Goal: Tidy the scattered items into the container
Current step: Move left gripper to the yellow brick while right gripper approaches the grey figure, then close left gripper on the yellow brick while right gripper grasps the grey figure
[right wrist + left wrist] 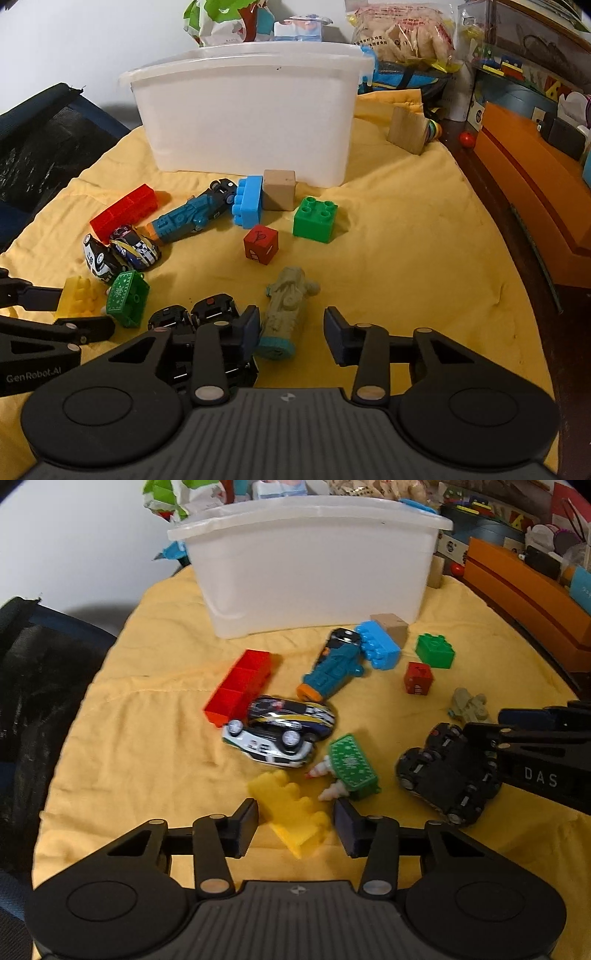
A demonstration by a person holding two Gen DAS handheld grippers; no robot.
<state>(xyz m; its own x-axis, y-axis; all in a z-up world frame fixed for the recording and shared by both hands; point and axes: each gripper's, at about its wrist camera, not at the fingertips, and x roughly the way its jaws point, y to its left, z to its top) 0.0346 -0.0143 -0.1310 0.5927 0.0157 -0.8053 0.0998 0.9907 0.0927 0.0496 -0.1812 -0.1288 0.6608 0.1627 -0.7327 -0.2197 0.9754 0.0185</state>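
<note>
A white plastic bin (314, 572) stands at the back of the yellow cloth (147, 738). My left gripper (295, 819) brackets a tilted yellow brick (291, 808). Its left pad touches the brick and the right pad sits a sliver off. In the right wrist view my right gripper (291, 328) stands open around a grey-green figure (288, 306) lying on the cloth. The left pad is against the figure and the right pad is clearly apart. A black toy vehicle (207, 314) lies under that left finger. Scattered before the bin are a red brick (240, 686), two toy cars (280, 731) and a green brick (436, 651).
Also loose are a blue toy engine (332, 664), a light-blue brick (378, 646), a wooden cube (393, 627), a red cube (417, 678) and a green patterned toy (351, 766). An orange box (535, 192) borders the right side. A dark mesh chair (37, 683) is at the left.
</note>
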